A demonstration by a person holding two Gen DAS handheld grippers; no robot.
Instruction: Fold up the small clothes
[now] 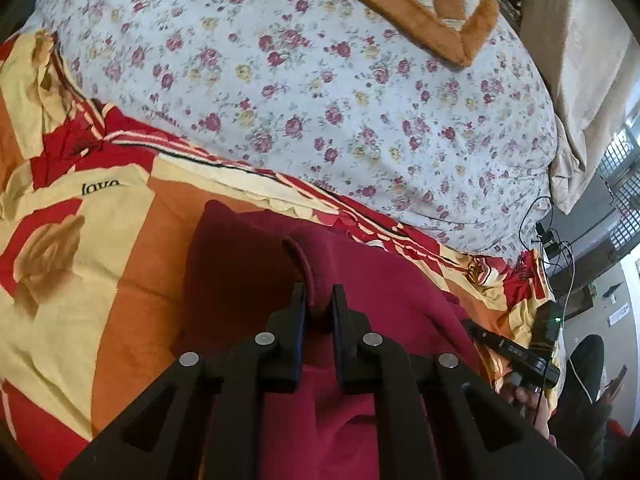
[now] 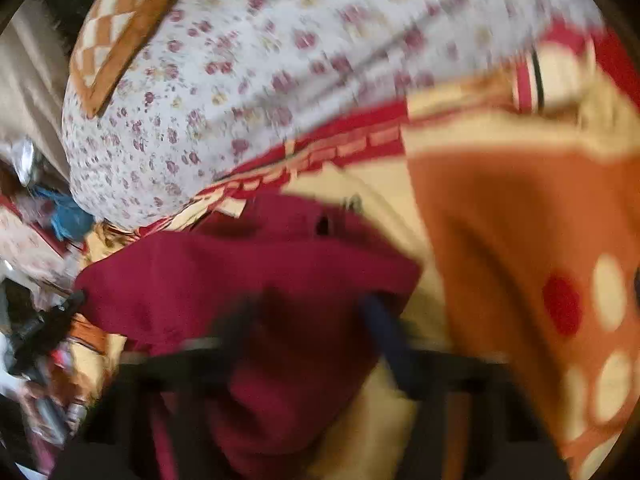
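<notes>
A flowered white quilt [image 1: 320,92] is covering the far half of the bed, with a red, orange and cream blanket [image 1: 80,264] spreading nearer. A maroon garment [image 1: 380,280] is lying on that blanket. The left gripper [image 1: 319,300] is pinching a raised fold of the garment tightly. The right gripper [image 2: 312,320] is blurring badly; its jaws are standing over the garment, closed, grip unclear.
</notes>
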